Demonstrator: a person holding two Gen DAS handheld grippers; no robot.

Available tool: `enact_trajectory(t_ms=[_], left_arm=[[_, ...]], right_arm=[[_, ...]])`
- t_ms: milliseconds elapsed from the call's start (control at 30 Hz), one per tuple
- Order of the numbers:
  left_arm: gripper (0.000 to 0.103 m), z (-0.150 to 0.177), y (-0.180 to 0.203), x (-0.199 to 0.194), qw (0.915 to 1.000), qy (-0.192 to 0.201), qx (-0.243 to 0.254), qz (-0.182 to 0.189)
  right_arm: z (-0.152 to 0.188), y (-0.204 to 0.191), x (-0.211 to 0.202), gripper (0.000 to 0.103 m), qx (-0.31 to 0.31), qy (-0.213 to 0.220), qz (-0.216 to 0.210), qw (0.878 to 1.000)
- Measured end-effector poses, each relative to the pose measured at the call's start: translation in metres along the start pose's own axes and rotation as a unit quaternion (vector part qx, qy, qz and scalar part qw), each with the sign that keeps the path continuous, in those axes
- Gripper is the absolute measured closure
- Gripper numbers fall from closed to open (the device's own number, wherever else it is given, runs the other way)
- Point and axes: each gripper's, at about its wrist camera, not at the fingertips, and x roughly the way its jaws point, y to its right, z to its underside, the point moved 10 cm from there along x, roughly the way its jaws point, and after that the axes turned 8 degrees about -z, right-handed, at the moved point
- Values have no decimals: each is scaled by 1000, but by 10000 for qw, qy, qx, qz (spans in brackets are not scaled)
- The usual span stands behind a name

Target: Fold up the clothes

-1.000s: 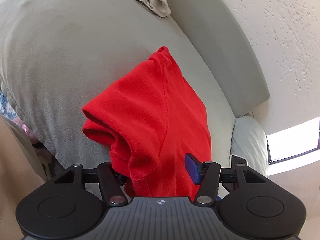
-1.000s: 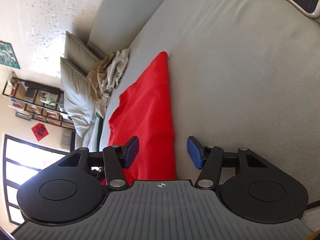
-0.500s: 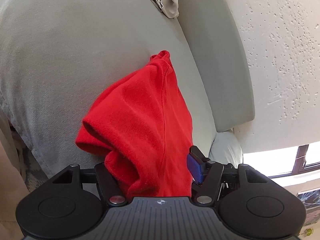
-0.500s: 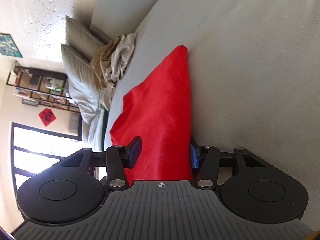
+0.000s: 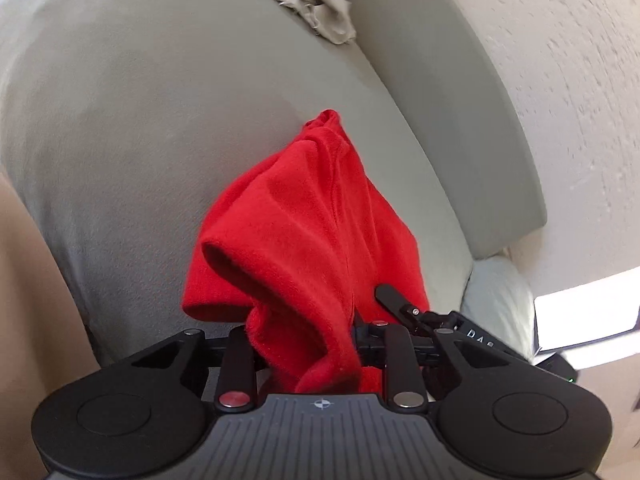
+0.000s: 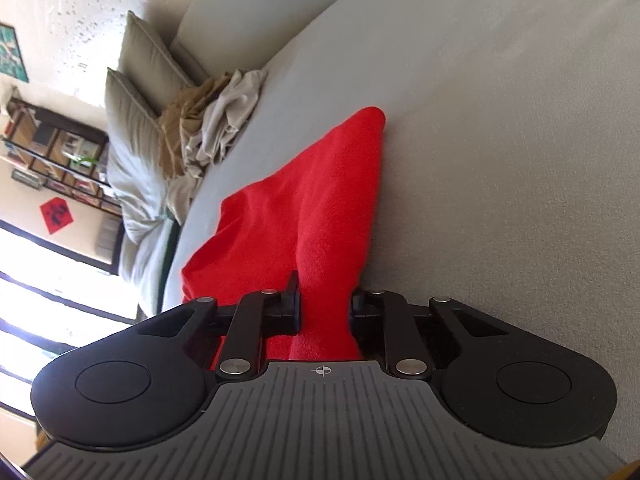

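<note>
Left wrist view: left gripper (image 5: 304, 340) low and near, jaws closing with bunched fabric of the red fleece garment (image 5: 312, 216) between them and pinched; a rolled sleeve or hem opening hangs to the left of the grip; the rest of the garment runs away from the camera to a narrow tip resting on the grey sofa seat (image 5: 140, 120); grey backrest cushion (image 5: 460, 112) to the right; a crumpled beige cloth (image 5: 316, 12) far off at the top edge, well apart from the red garment; textured white wall (image 5: 580, 60) far right; a pale cushion (image 5: 496, 292) at the sofa's right end; part of the other gripper's black finger shows just right of the fabric.

Right wrist view: right gripper (image 6: 324, 312) near, jaws closing, a fold of the red fleece garment (image 6: 312, 208) squeezed between the pads; garment stretches far to a point on the grey sofa seat (image 6: 500, 120); a pile of beige and tan clothes (image 6: 212, 124) farther left against two grey pillows (image 6: 136, 88); shelving unit (image 6: 52, 156) and bright window (image 6: 40, 280) at far left.
</note>
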Motion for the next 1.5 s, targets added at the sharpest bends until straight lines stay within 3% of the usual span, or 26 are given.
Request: enact_trajectory(t_ms=[167, 333, 400, 533, 667, 733, 833, 900, 967, 1033, 1100, 1133, 1267, 1400, 1500], left_arm=[[82, 18, 42, -27, 9907, 6, 1330, -296], [82, 63, 85, -48, 9770, -719, 1992, 247], [82, 84, 103, -49, 9679, -1071, 2226, 459], [82, 131, 156, -38, 9419, -1530, 2854, 891], [82, 184, 227, -15, 9156, -1705, 3394, 1321], [82, 204, 269, -2, 9098, -1732, 3413, 1602], [82, 222, 333, 18, 9069, -1352, 3370, 2135], [81, 231, 363, 30, 9059, -970, 3296, 2476], [79, 245, 375, 58, 9156, -1092, 2997, 2446], [79, 264, 371, 97, 9241, -1560, 2833, 2035], [80, 277, 356, 127, 9294, -1810, 2845, 1498], [79, 282, 349, 139, 9307, -1916, 2845, 1271], [73, 280, 342, 136, 9258, -1825, 2982, 1438], [73, 272, 334, 124, 9234, -1642, 3196, 1353], [75, 262, 317, 109, 9247, -1422, 3395, 973]], right_arm=[[7, -22, -33, 84, -586, 171, 535, 9967], [33, -14, -114, 84, -232, 146, 726, 9970], [45, -3, -155, 84, 4, 255, 815, 9963], [57, 28, -238, 84, 618, 845, 963, 9898], [47, 61, -319, 84, 760, 1635, 1398, 9736], [35, 75, -359, 84, 682, 2034, 1696, 9619], [-5, 89, -420, 84, 219, 2664, 2290, 9360], [-34, 94, -452, 84, -114, 3129, 2434, 9180], [-62, 98, -483, 84, -460, 3583, 2549, 8970], [-80, 120, -493, 77, -693, 3593, 2841, 8862], [-87, 161, -487, 55, -529, 3224, 3219, 8886], [-82, 178, -482, 39, -336, 3135, 3207, 8931], [-52, 230, -466, 33, 389, 3075, 2823, 9079], [-28, 227, -479, 29, 617, 3287, 2590, 9061], [-13, 212, -490, 29, 791, 3384, 2431, 9056]])
